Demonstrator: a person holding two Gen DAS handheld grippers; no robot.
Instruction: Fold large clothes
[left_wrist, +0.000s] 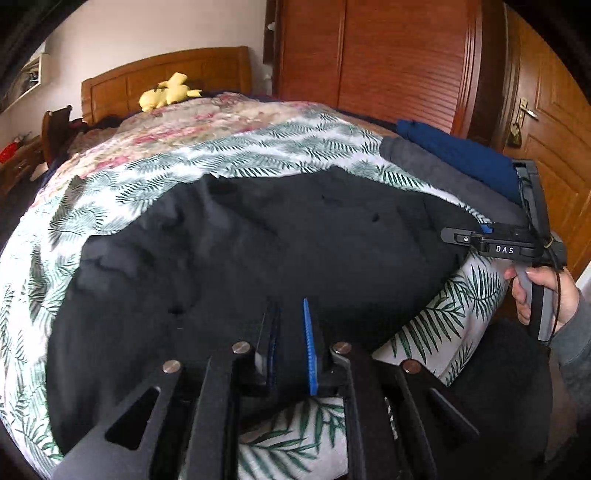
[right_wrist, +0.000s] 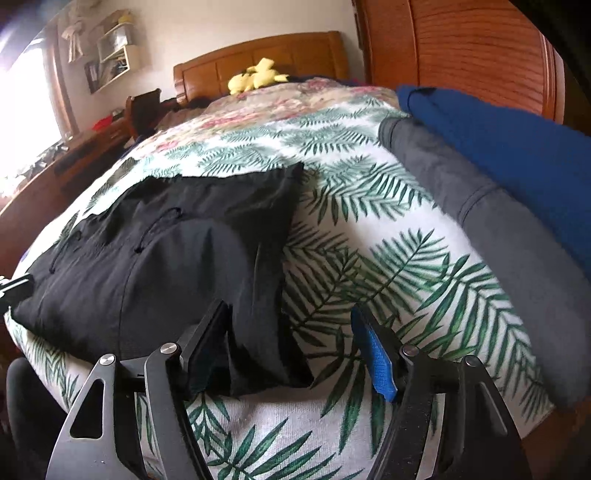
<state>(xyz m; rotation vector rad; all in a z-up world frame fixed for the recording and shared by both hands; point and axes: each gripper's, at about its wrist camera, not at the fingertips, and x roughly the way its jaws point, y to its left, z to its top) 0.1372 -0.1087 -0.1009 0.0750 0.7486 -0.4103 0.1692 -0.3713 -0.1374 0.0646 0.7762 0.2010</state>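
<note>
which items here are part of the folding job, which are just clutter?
In the job:
black garment, spread on the bed
left gripper, open, over its near edge
right gripper, open, at its near corner

Lying about:
grey garment
blue garment
yellow plush toy
leaf-print cover
</note>
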